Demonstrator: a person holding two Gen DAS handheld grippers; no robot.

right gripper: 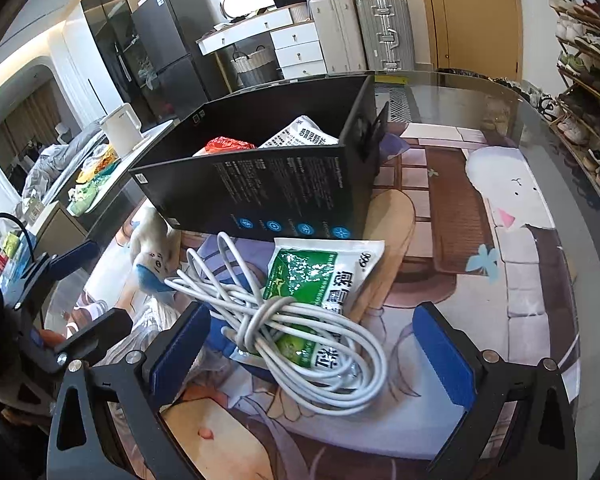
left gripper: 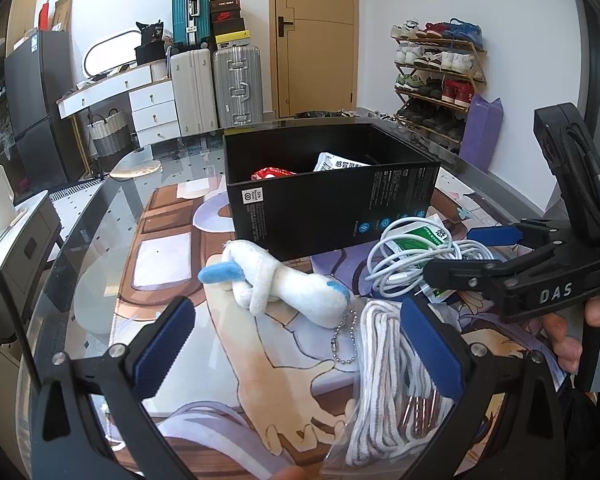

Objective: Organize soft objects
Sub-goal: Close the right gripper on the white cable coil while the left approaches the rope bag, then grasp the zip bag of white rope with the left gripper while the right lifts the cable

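While both grippers hang with fingers spread wide and empty, the left gripper [left gripper: 296, 344] faces a white-and-blue plush toy [left gripper: 284, 284] on the illustrated glass-topped table [right gripper: 500, 208]. The right gripper [right gripper: 312, 348] frames a coiled white cable [right gripper: 300, 328] lying on a green-and-white sachet [right gripper: 320, 276], just beside the open black cardboard box [left gripper: 332, 204].

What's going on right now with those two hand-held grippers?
Left hand-held gripper open, empty, near plush toy. Right hand-held gripper open over white cable. Black box partly filled. Nothing blocking.
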